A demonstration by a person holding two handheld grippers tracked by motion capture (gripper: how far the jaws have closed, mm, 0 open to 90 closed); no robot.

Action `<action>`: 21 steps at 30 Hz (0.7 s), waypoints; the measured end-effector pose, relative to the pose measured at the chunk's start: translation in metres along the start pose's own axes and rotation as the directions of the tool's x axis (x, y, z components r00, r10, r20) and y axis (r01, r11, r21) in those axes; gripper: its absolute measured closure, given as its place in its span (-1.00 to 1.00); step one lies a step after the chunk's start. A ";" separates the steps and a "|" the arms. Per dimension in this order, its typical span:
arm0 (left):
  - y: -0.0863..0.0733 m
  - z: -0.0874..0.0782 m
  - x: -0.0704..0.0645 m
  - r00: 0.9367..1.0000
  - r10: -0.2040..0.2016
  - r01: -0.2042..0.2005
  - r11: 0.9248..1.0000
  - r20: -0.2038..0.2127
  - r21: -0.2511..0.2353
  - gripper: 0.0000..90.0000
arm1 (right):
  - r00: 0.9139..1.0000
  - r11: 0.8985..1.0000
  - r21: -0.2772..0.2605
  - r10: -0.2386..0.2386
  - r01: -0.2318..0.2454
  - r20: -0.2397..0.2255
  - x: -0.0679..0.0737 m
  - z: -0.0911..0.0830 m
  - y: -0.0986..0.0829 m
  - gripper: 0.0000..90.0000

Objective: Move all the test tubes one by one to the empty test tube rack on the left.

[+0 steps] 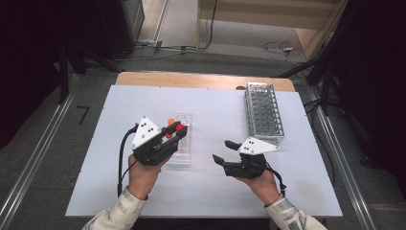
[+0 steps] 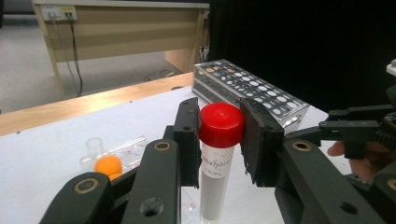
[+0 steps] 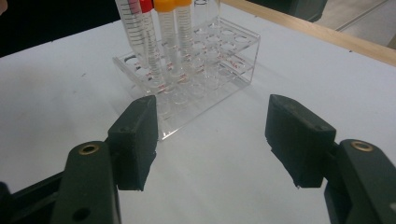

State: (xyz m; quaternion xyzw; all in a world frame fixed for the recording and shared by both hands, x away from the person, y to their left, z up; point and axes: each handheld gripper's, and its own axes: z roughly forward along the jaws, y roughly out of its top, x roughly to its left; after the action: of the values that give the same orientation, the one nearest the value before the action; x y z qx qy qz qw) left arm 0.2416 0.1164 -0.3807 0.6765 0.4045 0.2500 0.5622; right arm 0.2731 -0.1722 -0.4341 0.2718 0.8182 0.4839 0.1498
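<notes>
red-capped tube [image 2: 218, 154] sits upright between the two black jaws of the left gripper [image 2: 219, 140], which is clamped on it just below and at the cap. printed lettering on the tube wall is partly hidden by the jaw and not readable in full. in the high view the left gripper [image 1: 176, 133] hangs over the clear plastic rack [image 1: 181, 143], which lies on the white counter [image 1: 210, 115] left of centre; whether the tube's foot is in a rack hole or lifted out cannot be told from here. an orange-capped tube [image 2: 108, 164] stands in the same rack, just beyond the held one in the left gripper view.

right gripper [image 1: 224, 151] is on the near right of the counter, held in the person's right hand [image 1: 263, 184], jaws wide apart with nothing between them. its own view looks across bare counter toward the clear rack [image 3: 196, 79].

metal rack [image 1: 264, 112] with many round holes stands at the far right of the counter, well apart from the clear rack.
</notes>
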 end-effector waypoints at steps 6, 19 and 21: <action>0.001 -0.006 0.008 1.000 -0.004 0.003 1.000 -0.022 -0.006 0.54 | 1.000 1.000 0.004 -0.001 0.001 0.009 -0.001 0.000 -0.001 -0.27; 0.000 -0.017 0.021 0.997 0.001 0.000 1.000 -0.074 0.003 0.54 | 1.000 1.000 0.009 0.002 -0.002 0.022 -0.003 0.001 -0.003 -0.25; 0.000 -0.019 0.022 0.997 0.000 0.000 1.000 -0.077 0.001 0.54 | 1.000 1.000 0.009 0.003 -0.004 0.021 -0.003 0.001 -0.003 -0.25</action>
State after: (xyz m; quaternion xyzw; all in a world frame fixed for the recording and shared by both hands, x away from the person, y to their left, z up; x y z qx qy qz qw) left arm 0.2388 0.1449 -0.3790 0.6669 0.4259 0.2756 0.5458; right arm 0.2753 -0.1744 -0.4367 0.2790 0.8183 0.4777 0.1564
